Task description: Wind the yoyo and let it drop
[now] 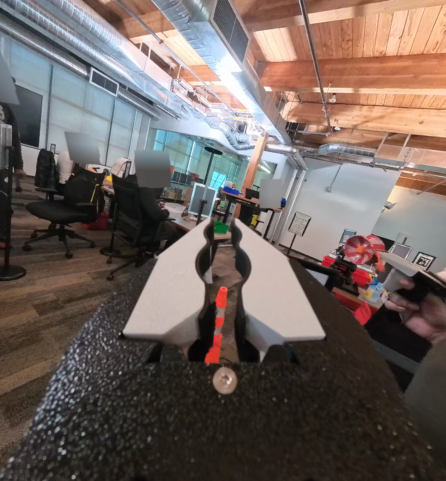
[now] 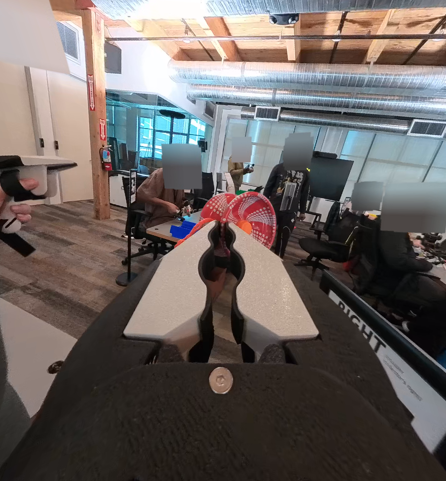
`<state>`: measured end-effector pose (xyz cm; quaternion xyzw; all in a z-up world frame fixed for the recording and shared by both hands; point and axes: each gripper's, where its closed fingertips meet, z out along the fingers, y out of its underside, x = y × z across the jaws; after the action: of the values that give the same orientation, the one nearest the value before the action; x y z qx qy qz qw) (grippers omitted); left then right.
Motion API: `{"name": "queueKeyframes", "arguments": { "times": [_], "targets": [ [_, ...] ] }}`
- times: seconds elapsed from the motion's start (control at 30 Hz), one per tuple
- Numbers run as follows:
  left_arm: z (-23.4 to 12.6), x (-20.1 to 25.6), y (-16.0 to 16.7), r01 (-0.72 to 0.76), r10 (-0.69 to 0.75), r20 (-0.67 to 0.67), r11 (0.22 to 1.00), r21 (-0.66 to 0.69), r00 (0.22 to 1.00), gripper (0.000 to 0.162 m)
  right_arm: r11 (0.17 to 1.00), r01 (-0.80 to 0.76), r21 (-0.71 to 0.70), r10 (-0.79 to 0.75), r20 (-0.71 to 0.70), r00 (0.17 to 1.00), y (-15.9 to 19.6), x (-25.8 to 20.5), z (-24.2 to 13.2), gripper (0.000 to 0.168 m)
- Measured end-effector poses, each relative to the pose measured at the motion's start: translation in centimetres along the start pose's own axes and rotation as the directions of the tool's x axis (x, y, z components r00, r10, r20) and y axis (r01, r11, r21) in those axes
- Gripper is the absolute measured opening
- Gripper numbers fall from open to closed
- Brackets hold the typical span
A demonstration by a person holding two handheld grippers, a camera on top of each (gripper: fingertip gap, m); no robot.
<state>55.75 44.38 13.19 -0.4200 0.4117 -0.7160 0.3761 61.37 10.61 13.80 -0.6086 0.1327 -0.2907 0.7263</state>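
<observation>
The yoyo (image 2: 250, 221) is red with white dots and an orange hub. My right gripper (image 2: 221, 225) is shut on its near rim and holds it up in the air. An orange string (image 2: 193, 231) loops beside the left fingertip. The left wrist view shows the yoyo (image 1: 360, 248) at the tip of the right gripper (image 1: 382, 256), far to the right. My left gripper (image 1: 223, 222) has a narrow gap between its fingers and nothing in it. It shows from the side in the right wrist view (image 2: 72, 165), apart from the yoyo.
An orange and white striped cone (image 1: 218, 320) shows on the floor through the left gripper's gap. Office chairs (image 1: 68, 210), desks (image 2: 164, 229) and several people fill the room ahead. A black stanchion (image 2: 128, 276) and a wooden column (image 2: 98, 156) stand nearby. Red bins (image 1: 360, 312) sit at right. My hands' fingertips stand some 35 centimeters from each other.
</observation>
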Motion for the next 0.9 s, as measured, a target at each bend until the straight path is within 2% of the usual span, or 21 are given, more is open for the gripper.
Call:
{"name": "queueKeyframes", "arguments": {
  "times": [0.1, 0.17, 0.33, 0.43, 0.5, 0.57, 0.73, 0.9],
  "targets": [
    [0.2, -0.2, 0.3, 0.026, -0.026, 0.002, 1.0, 0.012, 1.0, 0.013, 1.0, -0.009, -0.005, 0.009, 0.013, 1.0, 0.3, -0.1, 0.4, 0.001],
    [0.3, -0.2, 0.6, 0.05, -0.05, 0.007, 0.999, 0.022, 0.999, 0.021, 1.0, -0.011, -0.005, 0.011, 0.019, 1.0, 0.4, -0.2, 0.8, 0.001],
    [0.5, -1.5, 1.7, 0.094, -0.094, 0.085, 0.996, 0.007, 0.992, 0.064, 1.0, -0.013, -0.001, 0.013, 0.031, 0.999, 0.4, -0.1, 1.3, 0.002],
    [0.1, -2.8, 1.2, 0.096, -0.104, 0.156, 0.994, 0.06, 0.982, 0.093, 1.0, -0.015, 0.008, 0.015, 0.036, 0.999, 0.4, -0.1, 1.7, 0.002],
    [-0.3, -3.6, 0.5, 0.088, -0.108, 0.201, 0.99, 0.108, 0.974, 0.104, 1.0, -0.015, 0.008, 0.015, 0.039, 0.999, 0.4, 0.0, 1.9, 0.002],
    [-0.9, -4.2, 0.0, 0.065, -0.097, 0.239, 0.988, 0.142, 0.966, 0.111, 1.0, -0.018, -0.002, 0.018, 0.04, 0.999, 0.6, 0.2, 2.1, 0.002],
    [-1.3, -4.7, -1.2, 0.051, -0.106, 0.263, 0.977, 0.208, 0.959, 0.114, 0.999, -0.036, 0.011, 0.036, 0.039, 0.999, 0.8, 0.5, 2.6, 0.002],
    [0.3, -2.9, -0.5, 0.079, -0.122, 0.185, 0.971, 0.225, 0.975, 0.114, 0.999, -0.053, 0.0, 0.053, 0.042, 0.998, 1.2, 0.7, 2.6, 0.002]
  ]
}}
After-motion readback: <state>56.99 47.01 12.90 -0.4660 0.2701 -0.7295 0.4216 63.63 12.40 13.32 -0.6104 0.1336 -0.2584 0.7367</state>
